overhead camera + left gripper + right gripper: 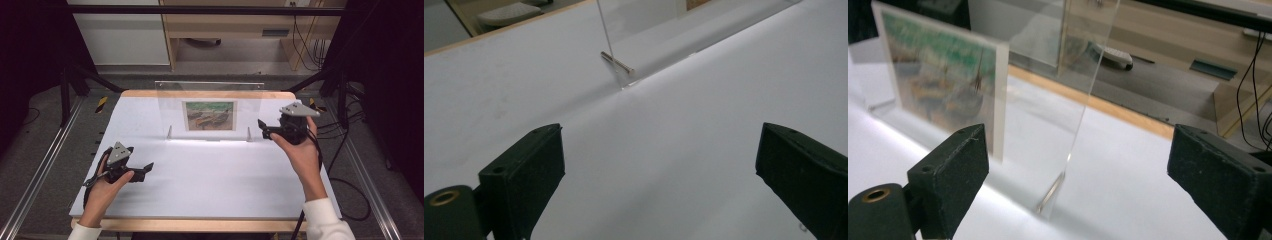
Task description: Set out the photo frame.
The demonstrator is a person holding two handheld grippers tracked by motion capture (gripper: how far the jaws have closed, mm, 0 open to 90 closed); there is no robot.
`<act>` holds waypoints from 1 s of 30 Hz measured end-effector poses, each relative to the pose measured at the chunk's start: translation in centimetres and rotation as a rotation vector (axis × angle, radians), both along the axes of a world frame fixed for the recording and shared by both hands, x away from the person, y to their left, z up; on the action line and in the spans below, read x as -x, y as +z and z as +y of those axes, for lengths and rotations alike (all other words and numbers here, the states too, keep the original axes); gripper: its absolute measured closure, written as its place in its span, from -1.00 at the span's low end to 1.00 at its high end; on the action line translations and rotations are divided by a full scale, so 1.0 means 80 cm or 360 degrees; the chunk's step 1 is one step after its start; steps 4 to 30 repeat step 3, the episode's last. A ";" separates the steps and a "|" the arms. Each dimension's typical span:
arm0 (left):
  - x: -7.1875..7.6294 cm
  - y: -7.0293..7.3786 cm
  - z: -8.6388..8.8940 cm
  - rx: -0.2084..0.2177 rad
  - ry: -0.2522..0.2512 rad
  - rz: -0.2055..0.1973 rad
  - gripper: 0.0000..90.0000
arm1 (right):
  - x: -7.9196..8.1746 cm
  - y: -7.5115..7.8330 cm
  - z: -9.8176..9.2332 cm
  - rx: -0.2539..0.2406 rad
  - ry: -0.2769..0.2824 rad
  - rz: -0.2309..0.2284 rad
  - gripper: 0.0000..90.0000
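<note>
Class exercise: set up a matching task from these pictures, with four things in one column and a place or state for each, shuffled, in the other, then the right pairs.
Things:
1. picture
2. clear stand
3. left gripper
4. right gripper

Places or states:
A. upright on the white table, transparent
B. open, by the stand's right edge
C. mounted in the stand, showing boats
D. open, over the table's near left part

Pairs: 1-C, 2-A, 3-D, 4-B

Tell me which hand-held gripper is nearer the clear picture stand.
The right hand-held gripper is nearer: it sits just off the right edge of the clear picture stand, jaws open. The left hand-held gripper is apart, toward the table's near-left side.
</note>
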State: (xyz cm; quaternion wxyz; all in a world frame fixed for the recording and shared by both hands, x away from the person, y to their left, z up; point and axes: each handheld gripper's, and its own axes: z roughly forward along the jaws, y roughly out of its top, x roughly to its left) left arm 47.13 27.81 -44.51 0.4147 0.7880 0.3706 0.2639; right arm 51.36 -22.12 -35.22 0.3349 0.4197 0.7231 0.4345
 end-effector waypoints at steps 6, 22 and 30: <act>0.000 -0.007 -0.001 -0.0004 0.0031 -0.0007 -0.88 | 0.024 -0.021 -0.010 0.0005 -0.0023 0.0017 -0.77; 0.000 -0.007 -0.001 -0.0004 0.0031 -0.0007 -0.88 | 0.024 -0.021 -0.010 0.0005 -0.0023 0.0017 -0.77; 0.000 -0.007 -0.001 -0.0004 0.0031 -0.0007 -0.88 | 0.024 -0.021 -0.010 0.0005 -0.0023 0.0017 -0.77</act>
